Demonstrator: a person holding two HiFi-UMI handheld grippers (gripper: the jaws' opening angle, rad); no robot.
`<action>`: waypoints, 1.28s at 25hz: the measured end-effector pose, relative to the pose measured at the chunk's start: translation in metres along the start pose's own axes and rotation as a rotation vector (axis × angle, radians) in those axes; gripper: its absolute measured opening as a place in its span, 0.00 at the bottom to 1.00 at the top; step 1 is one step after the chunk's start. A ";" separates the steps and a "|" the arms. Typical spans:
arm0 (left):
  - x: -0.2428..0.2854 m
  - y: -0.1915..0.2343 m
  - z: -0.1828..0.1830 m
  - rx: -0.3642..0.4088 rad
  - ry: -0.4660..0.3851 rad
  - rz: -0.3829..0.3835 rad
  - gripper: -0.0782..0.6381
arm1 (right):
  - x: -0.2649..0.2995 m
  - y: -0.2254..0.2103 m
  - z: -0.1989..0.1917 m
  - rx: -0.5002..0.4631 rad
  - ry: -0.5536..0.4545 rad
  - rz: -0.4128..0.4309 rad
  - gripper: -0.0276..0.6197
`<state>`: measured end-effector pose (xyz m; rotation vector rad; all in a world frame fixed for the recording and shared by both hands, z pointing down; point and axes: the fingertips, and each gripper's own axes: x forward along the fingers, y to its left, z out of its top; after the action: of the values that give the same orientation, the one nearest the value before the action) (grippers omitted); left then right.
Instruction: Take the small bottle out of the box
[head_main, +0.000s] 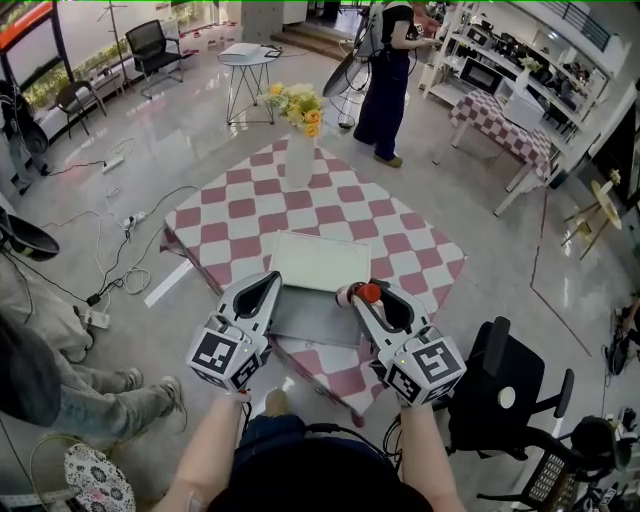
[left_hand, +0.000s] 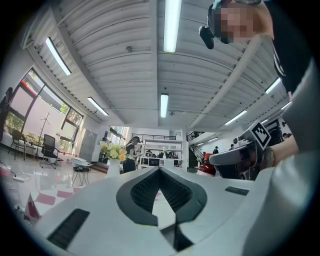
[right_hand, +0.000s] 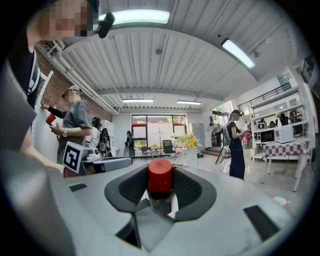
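My right gripper (head_main: 362, 295) is shut on a small bottle (head_main: 368, 293) with a red cap, held above the near right edge of the open white box (head_main: 315, 318). In the right gripper view the bottle (right_hand: 160, 180) stands upright between the dark pads (right_hand: 192, 192). My left gripper (head_main: 270, 283) hovers over the box's near left corner, its tips together and nothing between them. The left gripper view shows its pads (left_hand: 145, 190) meeting at the tip, with the right gripper (left_hand: 240, 157) off to the side. The box lid (head_main: 320, 262) lies open toward the far side.
The box sits on a table with a red and white checkered cloth (head_main: 230, 215). A white vase of yellow flowers (head_main: 299, 160) stands at the far end. A black office chair (head_main: 500, 390) is at the near right, a seated person (head_main: 60, 395) at the left, and cables (head_main: 120, 260) on the floor.
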<state>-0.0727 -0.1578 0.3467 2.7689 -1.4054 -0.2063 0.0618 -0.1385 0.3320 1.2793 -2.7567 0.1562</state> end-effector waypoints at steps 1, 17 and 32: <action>0.000 0.001 0.001 0.002 -0.003 0.000 0.13 | 0.000 -0.001 0.001 0.000 -0.003 0.000 0.27; 0.000 -0.005 0.027 0.019 -0.035 0.009 0.13 | -0.009 0.001 0.024 -0.007 -0.033 0.017 0.27; -0.004 -0.003 0.019 0.015 -0.028 0.019 0.13 | -0.013 -0.006 0.022 0.002 -0.045 -0.013 0.27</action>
<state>-0.0753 -0.1523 0.3277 2.7743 -1.4454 -0.2357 0.0743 -0.1355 0.3087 1.3173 -2.7853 0.1304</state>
